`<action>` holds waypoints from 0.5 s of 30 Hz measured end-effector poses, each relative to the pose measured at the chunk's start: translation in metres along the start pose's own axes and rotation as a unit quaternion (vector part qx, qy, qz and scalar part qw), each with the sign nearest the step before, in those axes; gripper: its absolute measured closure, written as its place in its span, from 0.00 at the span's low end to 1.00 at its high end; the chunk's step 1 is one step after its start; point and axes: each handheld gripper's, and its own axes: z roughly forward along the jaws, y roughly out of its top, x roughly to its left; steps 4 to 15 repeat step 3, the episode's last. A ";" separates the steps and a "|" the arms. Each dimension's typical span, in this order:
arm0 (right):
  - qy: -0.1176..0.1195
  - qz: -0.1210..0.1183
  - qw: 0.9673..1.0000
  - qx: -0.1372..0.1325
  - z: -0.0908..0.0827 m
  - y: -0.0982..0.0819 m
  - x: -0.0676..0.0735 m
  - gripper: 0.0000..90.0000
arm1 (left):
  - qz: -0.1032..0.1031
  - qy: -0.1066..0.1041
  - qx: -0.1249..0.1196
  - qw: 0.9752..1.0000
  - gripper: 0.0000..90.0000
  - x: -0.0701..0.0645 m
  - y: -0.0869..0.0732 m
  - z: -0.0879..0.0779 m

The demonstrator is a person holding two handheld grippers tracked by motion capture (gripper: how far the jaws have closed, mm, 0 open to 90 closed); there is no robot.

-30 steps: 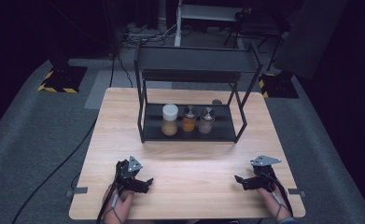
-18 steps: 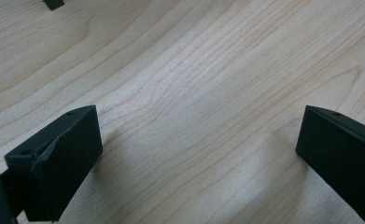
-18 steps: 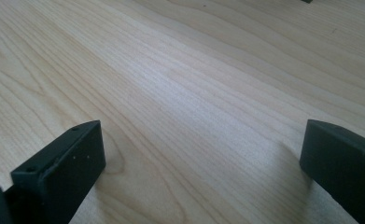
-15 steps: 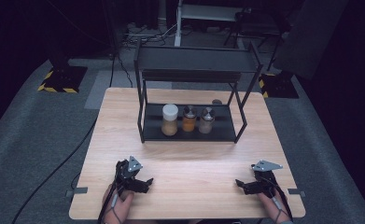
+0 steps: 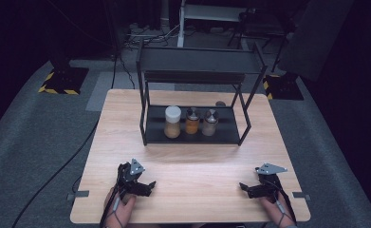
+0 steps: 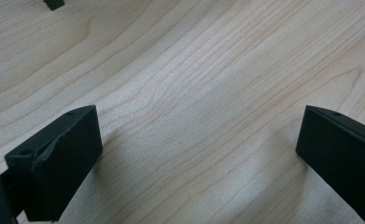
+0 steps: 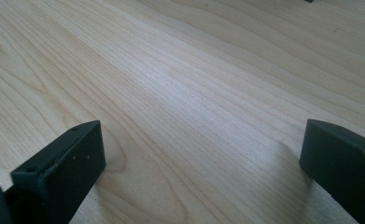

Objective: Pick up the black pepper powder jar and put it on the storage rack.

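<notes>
I rest both tools low on the near edge of the counter (image 5: 192, 156), one at each corner, so my forearms stay relaxed and the middle stays free. My left hand-held gripper (image 5: 145, 186) has its jaws spread wide with bare wood between them; my right hand-held gripper (image 5: 247, 189) is spread the same way, holding nothing. The three jars stand in a row on the lower shelf of the rack (image 5: 147, 124), well apart from both tools: the white-lidded jar (image 5: 172, 122) on the left, the orange jar (image 5: 192, 120) touching or just beside it, the grey-lidded jar (image 5: 210, 122) on the right. Open jaws suit a reach forward, I judge.
</notes>
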 end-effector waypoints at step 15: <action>0.000 0.000 1.000 0.000 0.000 0.000 0.000 0.00 | 0.000 0.000 0.000 1.000 0.00 0.000 0.000 0.000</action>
